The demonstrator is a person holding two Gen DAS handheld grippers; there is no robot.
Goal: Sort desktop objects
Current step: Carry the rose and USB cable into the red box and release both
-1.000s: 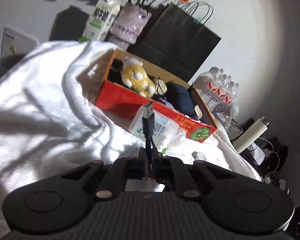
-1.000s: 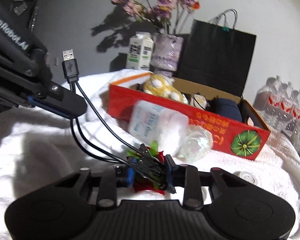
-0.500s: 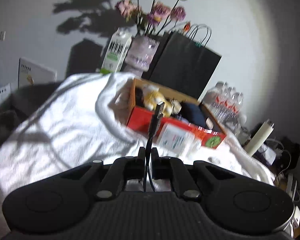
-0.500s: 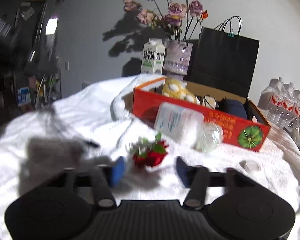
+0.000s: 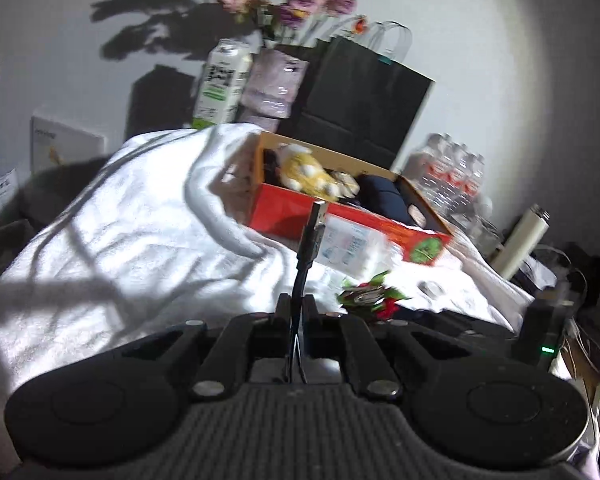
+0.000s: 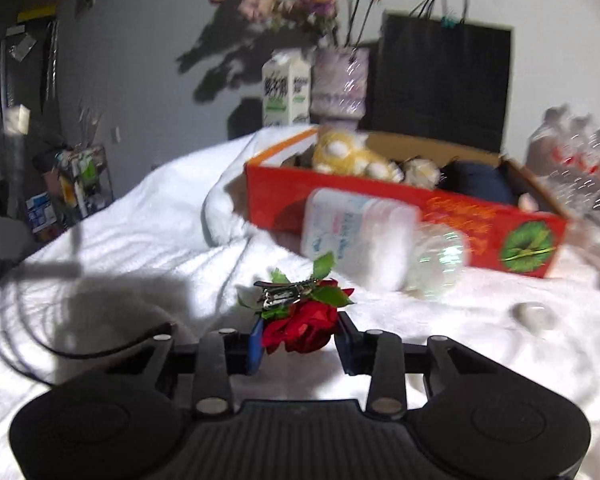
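Rose (image 6: pixel 300 330), a red fabric bloom with green leaves and a metal clip on its back, lies on the white cloth (image 6: pixel 148 248) between the fingers of the right gripper (image 6: pixel 298 344). Its jaws are closing, the blue pads flanking the bloom at both sides; whether they press on it yet, I cannot tell. Half a second ago the fingers stood much wider, well clear of the rose. A second ago this gripper was clamped on the black cable instead.

That cable (image 5: pixel 310 236) now sits in the left gripper (image 5: pixel 296 312) alone, jaws pinched narrow on its thin cord, the USB plug standing stiff and upright above the fingertips. In the right view, a slack dark loop lies on the cloth at the near left corner.

Beyond the rose, a soft plastic pack (image 6: pixel 360 236) of white pads leans against the red cardboard box (image 6: pixel 380 204), which holds a fuzzy yellow plush (image 6: pixel 340 156) and a dark pouch (image 6: pixel 480 182). A small round white piece (image 6: pixel 534 314) rests on the cloth toward the right edge. Behind the box stand a milk carton (image 6: pixel 286 92), a vase (image 6: pixel 340 84) of flowers and a black paper bag (image 6: pixel 444 84).
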